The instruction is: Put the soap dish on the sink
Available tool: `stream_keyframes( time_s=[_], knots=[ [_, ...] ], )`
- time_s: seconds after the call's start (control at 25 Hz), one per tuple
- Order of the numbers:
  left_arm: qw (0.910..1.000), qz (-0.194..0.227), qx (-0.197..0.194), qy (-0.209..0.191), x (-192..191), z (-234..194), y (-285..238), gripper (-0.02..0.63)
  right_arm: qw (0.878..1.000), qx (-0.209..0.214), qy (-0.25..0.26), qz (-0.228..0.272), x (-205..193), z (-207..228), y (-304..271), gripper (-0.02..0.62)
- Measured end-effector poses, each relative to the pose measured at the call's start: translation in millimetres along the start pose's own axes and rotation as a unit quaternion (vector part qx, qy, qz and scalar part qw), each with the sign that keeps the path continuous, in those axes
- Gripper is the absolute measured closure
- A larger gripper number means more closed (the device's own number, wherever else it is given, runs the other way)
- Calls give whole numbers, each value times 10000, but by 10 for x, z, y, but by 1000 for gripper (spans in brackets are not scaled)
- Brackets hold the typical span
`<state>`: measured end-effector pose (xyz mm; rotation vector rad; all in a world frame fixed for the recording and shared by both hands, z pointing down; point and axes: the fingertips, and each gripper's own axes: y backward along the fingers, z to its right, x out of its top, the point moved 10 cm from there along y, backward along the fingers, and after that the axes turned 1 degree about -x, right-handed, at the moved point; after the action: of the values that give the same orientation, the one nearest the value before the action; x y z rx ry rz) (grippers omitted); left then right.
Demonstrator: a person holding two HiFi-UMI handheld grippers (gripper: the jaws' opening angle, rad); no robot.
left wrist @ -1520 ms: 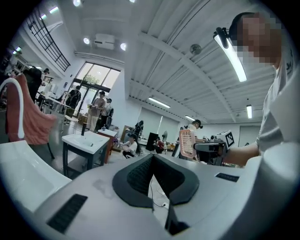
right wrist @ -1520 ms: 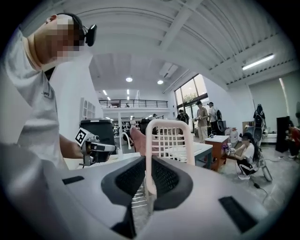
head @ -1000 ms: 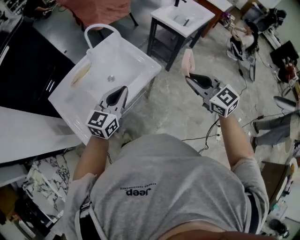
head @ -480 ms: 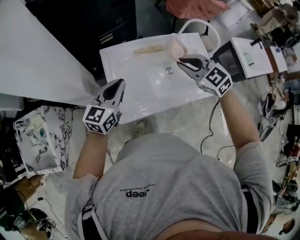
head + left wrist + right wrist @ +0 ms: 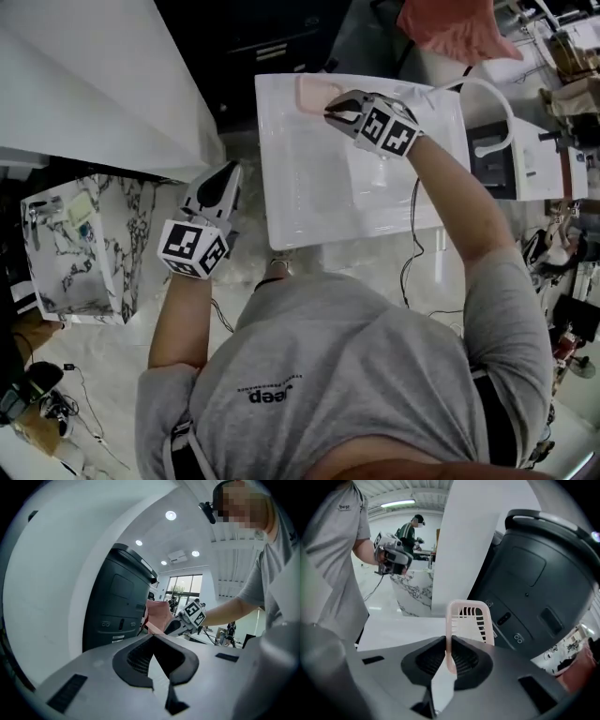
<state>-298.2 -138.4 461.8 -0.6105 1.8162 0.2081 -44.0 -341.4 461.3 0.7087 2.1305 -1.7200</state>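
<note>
The white sink (image 5: 309, 192) lies across the top middle of the head view, its white arched faucet (image 5: 492, 98) at the right end. My right gripper (image 5: 334, 111) is shut on the rim of the pink slotted soap dish (image 5: 314, 91) and holds it over the sink's far left corner. In the right gripper view the soap dish (image 5: 471, 619) stands upright out of the jaws, above the white sink top (image 5: 393, 632). My left gripper (image 5: 221, 180) hangs left of the sink over the floor, shut and empty. Its own view shows the soap dish (image 5: 157, 615) and the right gripper (image 5: 180, 623) ahead.
A black machine (image 5: 267, 37) stands just behind the sink, a big white panel (image 5: 94, 84) at the left. A marble-patterned unit (image 5: 80, 244) sits lower left. A red cloth (image 5: 445, 23) lies top right, a cable (image 5: 412, 253) runs across the floor. Another person (image 5: 410, 530) stands far off.
The person has turned towards the sink. My right gripper carried the soap dish from above the floor to over the sink's far corner. My left gripper moved off the sink to its left.
</note>
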Motion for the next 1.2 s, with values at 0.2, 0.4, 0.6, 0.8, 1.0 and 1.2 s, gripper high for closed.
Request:
stream_keyframes(
  time_s=[0.2,0.4,0.6,0.8,1.0,1.2],
  knots=[
    [9998,-28,155,155,-132,-222,66,592,9958,336,420,-742,-121,195,-696,502],
    [9993,-59,251,288,-259,-352,71,592,9898,548,591,-1176,-279,295,-1145,502],
    [9984,-192,284,440,-399,-388,63,592,9854,673,707,-1395,-399,294,-1353,502],
    [9981,-290,210,496,-468,-376,-3,592,9804,816,787,-1611,-447,275,-1444,502],
    [9982,-330,59,503,-482,-353,-31,592,9799,811,685,-1688,-456,253,-1499,500],
    [9983,-347,5,478,-483,-361,0,592,9792,617,624,-1832,-463,257,-1499,451]
  ],
)
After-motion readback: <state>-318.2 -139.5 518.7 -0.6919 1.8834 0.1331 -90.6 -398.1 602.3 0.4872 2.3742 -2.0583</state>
